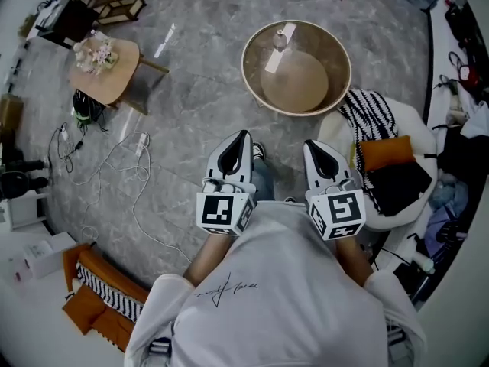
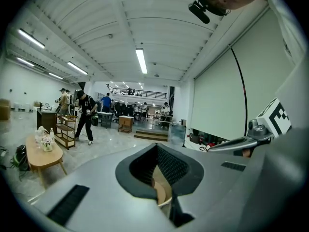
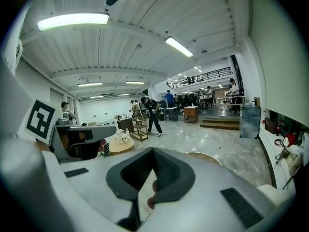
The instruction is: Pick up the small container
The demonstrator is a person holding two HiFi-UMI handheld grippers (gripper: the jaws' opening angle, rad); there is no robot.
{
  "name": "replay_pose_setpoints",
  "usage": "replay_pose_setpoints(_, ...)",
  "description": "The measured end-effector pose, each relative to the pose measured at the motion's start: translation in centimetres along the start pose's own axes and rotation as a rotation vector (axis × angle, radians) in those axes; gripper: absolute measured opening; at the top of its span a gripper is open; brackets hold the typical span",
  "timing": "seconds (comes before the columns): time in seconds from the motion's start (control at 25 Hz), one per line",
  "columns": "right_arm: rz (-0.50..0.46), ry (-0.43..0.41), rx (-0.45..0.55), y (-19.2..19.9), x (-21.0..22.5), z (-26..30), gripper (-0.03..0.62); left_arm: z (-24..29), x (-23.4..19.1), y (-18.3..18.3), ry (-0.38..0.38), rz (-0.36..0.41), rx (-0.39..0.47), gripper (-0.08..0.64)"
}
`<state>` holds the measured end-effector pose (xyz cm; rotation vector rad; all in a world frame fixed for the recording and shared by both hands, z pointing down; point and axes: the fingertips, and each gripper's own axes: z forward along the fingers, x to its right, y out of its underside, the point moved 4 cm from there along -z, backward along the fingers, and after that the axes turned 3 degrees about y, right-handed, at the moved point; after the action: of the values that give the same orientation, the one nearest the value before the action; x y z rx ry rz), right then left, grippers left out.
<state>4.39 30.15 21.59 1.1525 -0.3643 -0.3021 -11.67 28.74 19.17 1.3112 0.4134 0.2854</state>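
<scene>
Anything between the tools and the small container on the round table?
Nothing visible does. Only floor lies between the left tool, the right tool and the round table, and the small container stands alone toward its far side.

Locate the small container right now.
Head view, upper centre: the small container stands near the far rim of the round table, up and left of the striped fabric on the white chair.

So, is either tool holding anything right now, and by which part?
Nothing is held: left tool and right tool are both shut, empty; the small container sits on the round table.
</scene>
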Motion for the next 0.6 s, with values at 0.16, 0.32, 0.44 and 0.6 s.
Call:
replay_pose_setpoints(0.16,0.011,0.014,-0.001,-1.5,-0.1,2.9,0.015,2.2,-2.4,-1.4,0.022,0.014,0.007,0.014)
replay_pose_setpoints(0.32,0.006,0.026,-0.008,-2.8,-0.4,6.0,0.015,4.2,-5.2,-2.6,0.042,0.019,0.012,0.014)
replay_pose_setpoints(0.44,0.000,0.034,-0.007,-3.9,-0.7,8.3,0.015,5.4,-7.4,-3.3,0.052,0.020,0.015,0.014)
replay_pose_setpoints(0.6,-0.020,0.043,-0.007,-5.1,-1.3,11.0,0.015,7.0,-9.9,-4.1,0.071,0.019,0.022,0.014)
